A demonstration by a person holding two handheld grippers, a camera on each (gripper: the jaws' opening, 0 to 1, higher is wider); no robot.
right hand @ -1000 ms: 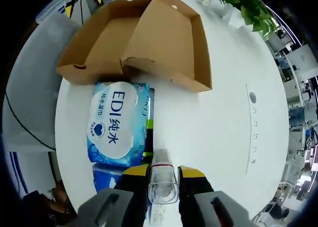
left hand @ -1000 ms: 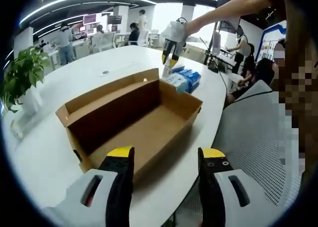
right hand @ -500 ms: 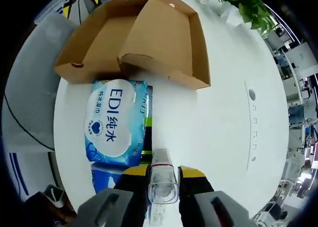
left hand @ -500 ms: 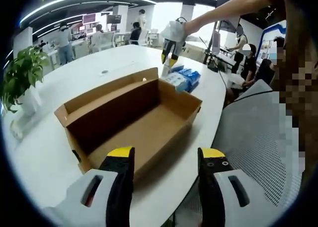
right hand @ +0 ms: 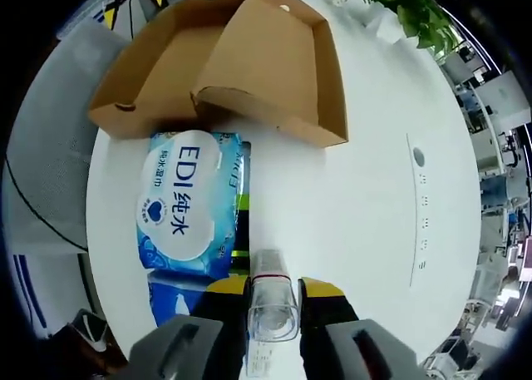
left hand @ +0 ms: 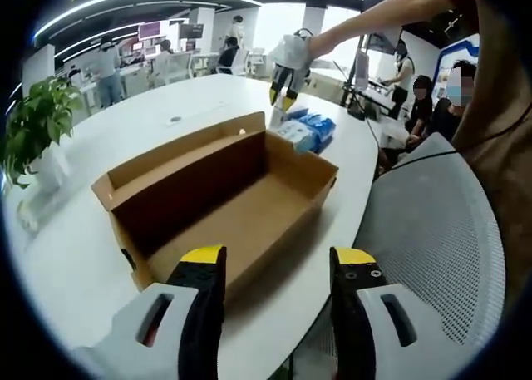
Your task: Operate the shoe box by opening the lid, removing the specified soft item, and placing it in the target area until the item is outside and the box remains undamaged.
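Beside the open shoe box (right hand: 249,72), on the white table (right hand: 366,222), lies the blue wet-wipe pack (right hand: 184,205) — the soft item, already out of the box and touching its near end wall. Over the last second it has slid a little toward the lower left of the right gripper view, which suggests your right hand is drifting, not that the pack moved. Your right gripper (right hand: 273,293) hangs above that pack's edge, clenched on a small clear plastic tube (right hand: 273,301). Your left gripper (left hand: 277,268) hovers at the opposite end of the box, jaws spread and grasping nothing — it has hardly shifted. The box interior looks bare and its walls unbent, so the removal appears done.
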